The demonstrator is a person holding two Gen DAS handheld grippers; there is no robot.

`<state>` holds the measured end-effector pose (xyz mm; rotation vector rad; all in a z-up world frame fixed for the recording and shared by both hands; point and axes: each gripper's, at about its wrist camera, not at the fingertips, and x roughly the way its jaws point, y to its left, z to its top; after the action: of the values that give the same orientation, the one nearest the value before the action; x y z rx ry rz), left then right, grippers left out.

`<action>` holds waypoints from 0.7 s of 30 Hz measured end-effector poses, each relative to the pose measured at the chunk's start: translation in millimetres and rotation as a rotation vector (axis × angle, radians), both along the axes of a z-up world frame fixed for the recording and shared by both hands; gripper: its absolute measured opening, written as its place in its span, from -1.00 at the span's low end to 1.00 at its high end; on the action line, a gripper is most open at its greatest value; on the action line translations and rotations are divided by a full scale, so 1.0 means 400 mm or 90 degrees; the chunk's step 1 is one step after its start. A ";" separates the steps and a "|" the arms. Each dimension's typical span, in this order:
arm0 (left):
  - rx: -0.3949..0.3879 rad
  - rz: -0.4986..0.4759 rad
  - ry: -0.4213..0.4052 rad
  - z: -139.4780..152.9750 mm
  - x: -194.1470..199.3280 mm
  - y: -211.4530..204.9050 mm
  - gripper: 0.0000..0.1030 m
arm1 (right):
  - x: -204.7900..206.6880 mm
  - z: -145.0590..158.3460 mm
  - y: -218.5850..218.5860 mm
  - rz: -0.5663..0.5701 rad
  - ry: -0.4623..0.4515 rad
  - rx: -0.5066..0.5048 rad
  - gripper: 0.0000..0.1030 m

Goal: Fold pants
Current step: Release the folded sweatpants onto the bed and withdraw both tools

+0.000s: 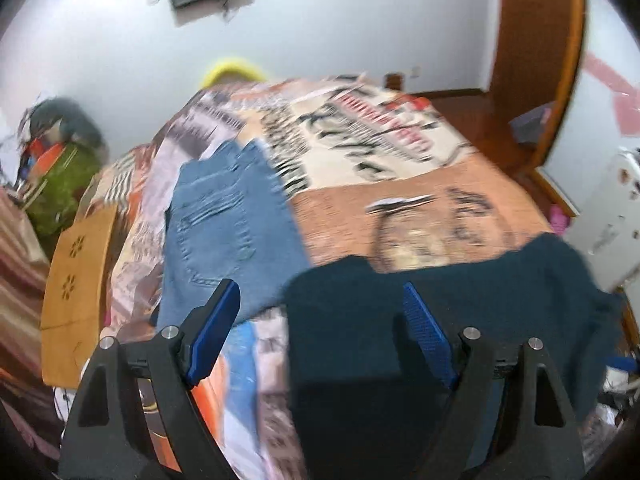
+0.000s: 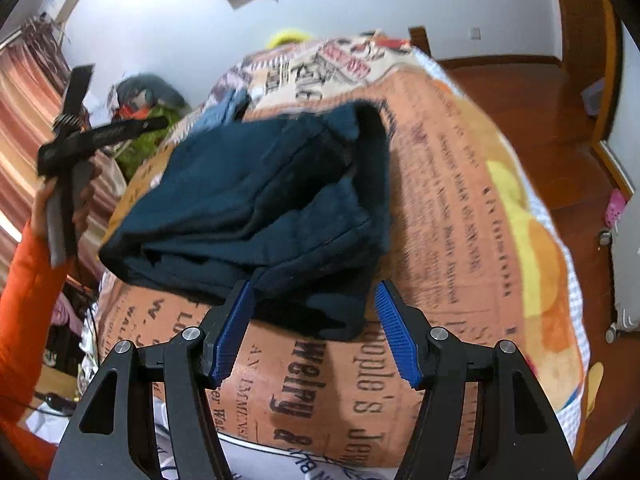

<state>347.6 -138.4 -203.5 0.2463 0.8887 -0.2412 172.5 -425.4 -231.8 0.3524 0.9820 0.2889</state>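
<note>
Dark teal pants [image 2: 260,208] lie folded in a thick bundle on the printed bedspread [image 2: 460,200]. They also show in the left wrist view [image 1: 400,320], spread under and ahead of my left gripper [image 1: 320,304], which is open and empty above them. My right gripper [image 2: 314,300] is open, its fingers on either side of the bundle's near corner without holding it. The left gripper [image 2: 68,136] shows in the right wrist view, raised at the far left in a hand with an orange sleeve. Folded blue jeans [image 1: 228,236] lie further back on the bed.
A wooden board [image 1: 76,284] stands at the bed's left side. Clutter and a green bag [image 1: 64,184] sit by the wall. A wooden floor [image 2: 560,120], a white cabinet [image 1: 608,216] and a door frame [image 1: 536,60] are on the right.
</note>
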 end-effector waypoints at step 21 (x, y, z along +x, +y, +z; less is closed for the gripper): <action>0.166 -0.102 0.021 -0.219 0.086 0.062 0.52 | 0.256 -0.082 -0.033 0.007 0.034 -0.060 0.16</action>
<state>382.1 -113.7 -291.0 0.5584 0.9338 -0.2779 274.8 -438.5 -264.6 0.2700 1.0470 0.2435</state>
